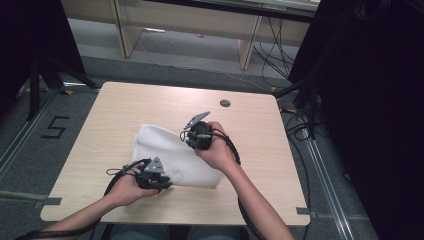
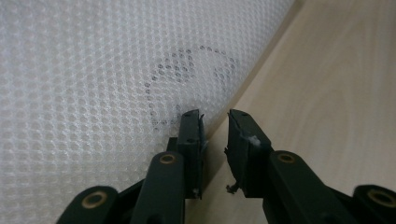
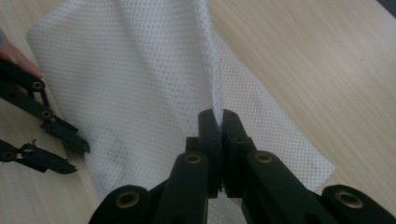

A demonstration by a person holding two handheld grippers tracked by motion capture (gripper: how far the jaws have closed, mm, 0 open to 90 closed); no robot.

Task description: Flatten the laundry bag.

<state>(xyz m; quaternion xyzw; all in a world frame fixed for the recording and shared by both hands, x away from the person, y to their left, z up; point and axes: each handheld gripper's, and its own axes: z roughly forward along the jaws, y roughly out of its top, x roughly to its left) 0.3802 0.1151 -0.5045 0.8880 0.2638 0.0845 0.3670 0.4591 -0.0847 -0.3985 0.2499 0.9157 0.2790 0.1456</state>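
Note:
A white mesh cloth (image 1: 172, 155) lies partly folded in the middle of the wooden table (image 1: 125, 107). My right gripper (image 1: 194, 141) is shut on a raised fold of the cloth (image 3: 140, 70), which rises in a ridge from its jaws; midway between the tips is (image 3: 217, 115). My left gripper (image 1: 167, 184) rests at the cloth's near edge, open by a narrow gap. In the left gripper view (image 2: 215, 123), one jaw sits over the mesh (image 2: 93, 70) with a faint grey printed mark, the other over bare wood. The left gripper (image 3: 58, 149) also appears open in the right gripper view.
A small round grommet (image 1: 225, 103) sits near the table's far edge. Black curtains and cables (image 1: 300, 90) stand at the right. A floor mark "5" (image 1: 54, 127) lies left of the table. Bare wood surrounds the cloth on all sides.

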